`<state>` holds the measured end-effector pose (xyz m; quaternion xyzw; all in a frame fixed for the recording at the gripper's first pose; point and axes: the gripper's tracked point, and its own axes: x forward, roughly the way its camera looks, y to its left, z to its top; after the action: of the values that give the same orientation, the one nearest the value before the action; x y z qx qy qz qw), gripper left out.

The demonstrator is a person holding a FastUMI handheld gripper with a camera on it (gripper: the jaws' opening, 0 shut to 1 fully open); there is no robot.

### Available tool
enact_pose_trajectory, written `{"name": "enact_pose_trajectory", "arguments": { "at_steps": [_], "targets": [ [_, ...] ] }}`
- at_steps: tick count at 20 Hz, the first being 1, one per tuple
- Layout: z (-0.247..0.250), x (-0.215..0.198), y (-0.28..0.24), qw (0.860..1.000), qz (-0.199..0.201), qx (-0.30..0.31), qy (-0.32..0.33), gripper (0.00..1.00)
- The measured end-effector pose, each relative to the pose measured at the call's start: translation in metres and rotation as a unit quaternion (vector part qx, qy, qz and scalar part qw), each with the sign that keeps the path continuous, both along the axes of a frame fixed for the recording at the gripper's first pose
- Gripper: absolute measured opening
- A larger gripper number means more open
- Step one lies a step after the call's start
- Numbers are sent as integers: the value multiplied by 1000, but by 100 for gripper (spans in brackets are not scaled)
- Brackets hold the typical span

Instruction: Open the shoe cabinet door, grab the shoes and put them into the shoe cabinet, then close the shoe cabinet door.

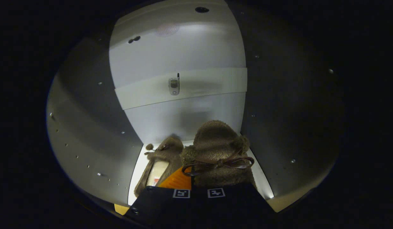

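My jaws (198, 187) are clamped on the right shoe (220, 149), inside the cabinet (183, 86). Left shoe (163, 160) lies on the cabinet floor (137, 178), touching the right one, near the back wall.

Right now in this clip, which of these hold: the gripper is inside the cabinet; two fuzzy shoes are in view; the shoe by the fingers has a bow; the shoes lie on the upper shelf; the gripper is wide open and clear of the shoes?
1. The gripper is reaching inside the shoe cabinet. True.
2. Two fuzzy brown shoes are in view. True: the right shoe and the left shoe.
3. The right shoe carries a bow. True.
4. The shoes lie on the upper shelf. False: they sit on the cabinet floor, below the shelf.
5. The gripper is wide open and clear of the shoes. False: its fingers are close together, right at the right shoe.
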<state>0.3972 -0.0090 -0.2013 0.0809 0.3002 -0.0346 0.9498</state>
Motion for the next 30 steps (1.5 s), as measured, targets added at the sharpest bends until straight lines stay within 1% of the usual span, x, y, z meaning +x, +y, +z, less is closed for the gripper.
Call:
{"name": "enact_pose_trajectory", "arguments": {
  "at_steps": [4, 7, 9, 14, 17, 18, 19, 22, 25, 29, 30],
  "targets": [
    [-31, 33, -5, 999, -18, 23, 29, 5],
    [-60, 44, -9, 998, -21, 14, 62, 5],
    [-79, 45, -13, 996, -25, 6, 89, 5],
    [-83, 49, -13, 995, -37, 1, 92, 5],
    [-87, 42, -14, 994, -32, -5, 104, 8],
    [-83, 35, -13, 994, -26, -11, 103, 17],
    [-83, 31, -10, 995, -18, -12, 102, 17],
    [-72, 9, -5, 995, -5, -30, 97, 55],
    [-53, -14, -1, 996, 4, -47, 76, 57],
    [-11, -58, 8, 999, 2, -38, 37, 96],
    [1, -72, 10, 999, 3, -32, 30, 96]
  ]
}}
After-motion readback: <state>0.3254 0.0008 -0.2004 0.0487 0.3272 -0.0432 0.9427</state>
